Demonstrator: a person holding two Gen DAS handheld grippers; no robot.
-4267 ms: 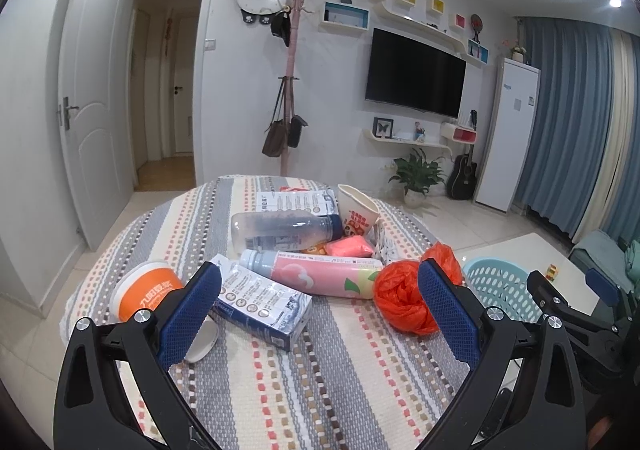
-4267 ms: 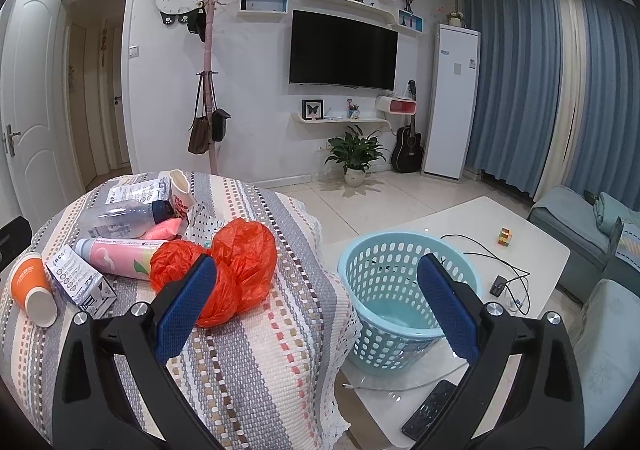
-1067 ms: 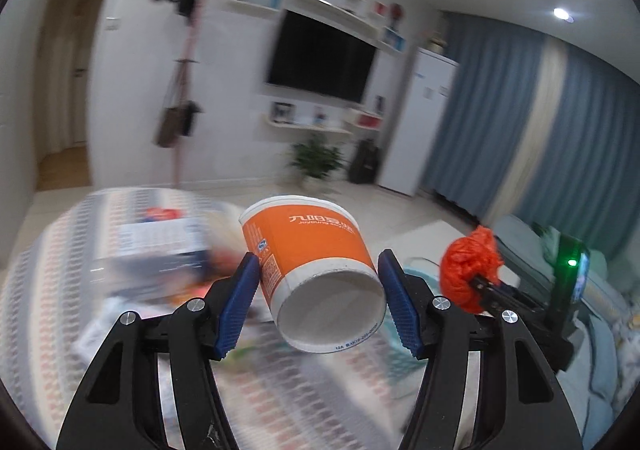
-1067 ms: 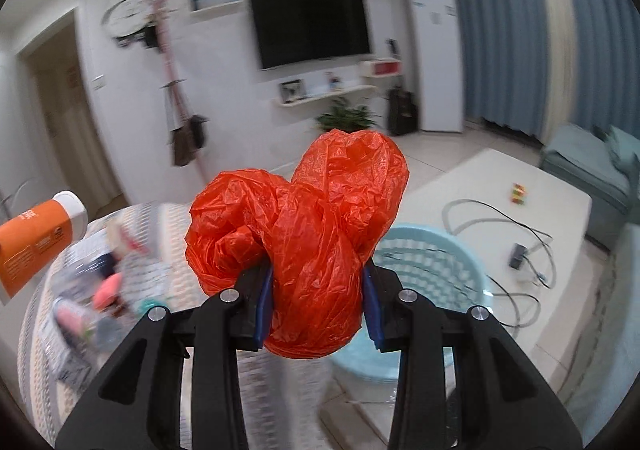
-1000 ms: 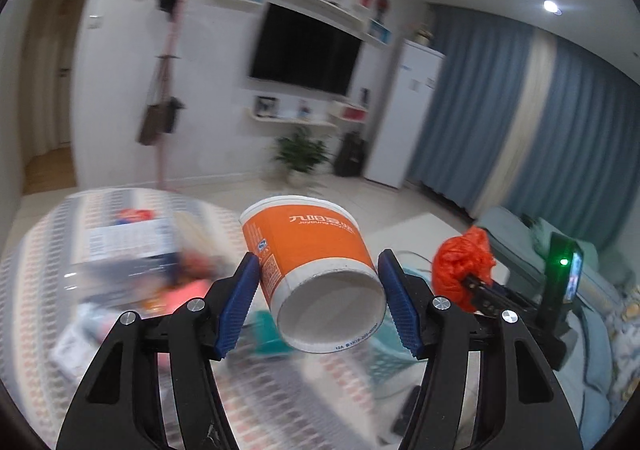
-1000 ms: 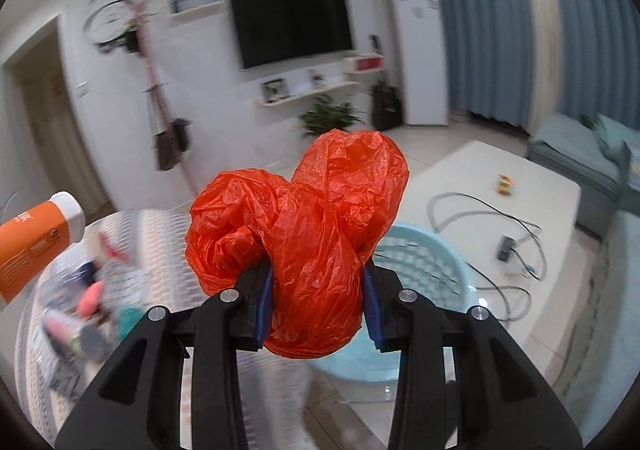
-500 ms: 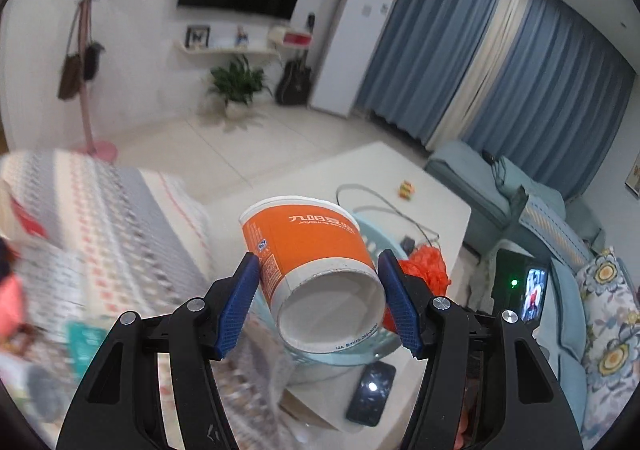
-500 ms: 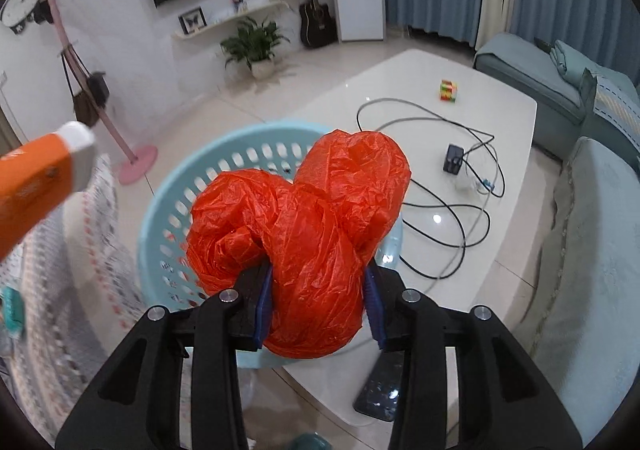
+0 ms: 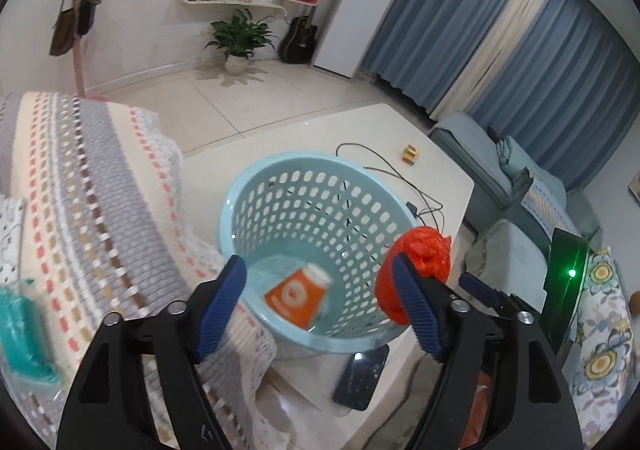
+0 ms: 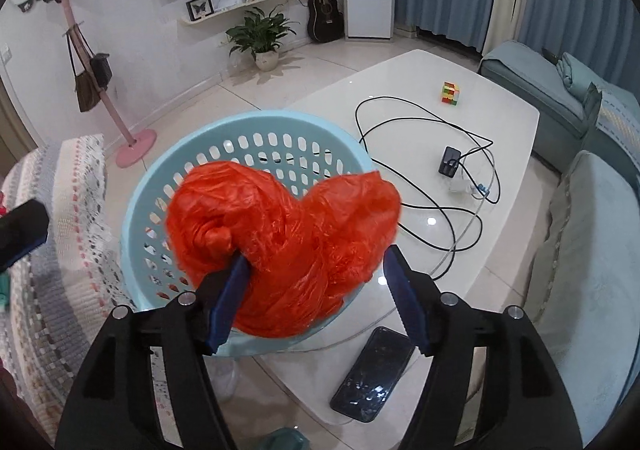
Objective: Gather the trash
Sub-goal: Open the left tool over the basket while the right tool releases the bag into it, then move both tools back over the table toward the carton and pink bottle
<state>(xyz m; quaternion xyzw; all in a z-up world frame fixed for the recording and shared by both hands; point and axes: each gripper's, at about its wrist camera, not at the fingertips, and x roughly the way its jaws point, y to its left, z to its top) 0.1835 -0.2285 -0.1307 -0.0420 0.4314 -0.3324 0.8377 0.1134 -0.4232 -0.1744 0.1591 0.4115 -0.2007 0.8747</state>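
Right wrist view showed the orange plastic bag, a crumpled, glossy bundle, directly above the light blue basket. The right gripper had its jaws spread wide; the bag lay against the left blue pad, with a gap at the right one. Left wrist view showed the left gripper spread wide and empty over the same perforated basket, where an orange paper cup lay tilted on the bottom. The basket stood on a white table, beside a black phone.
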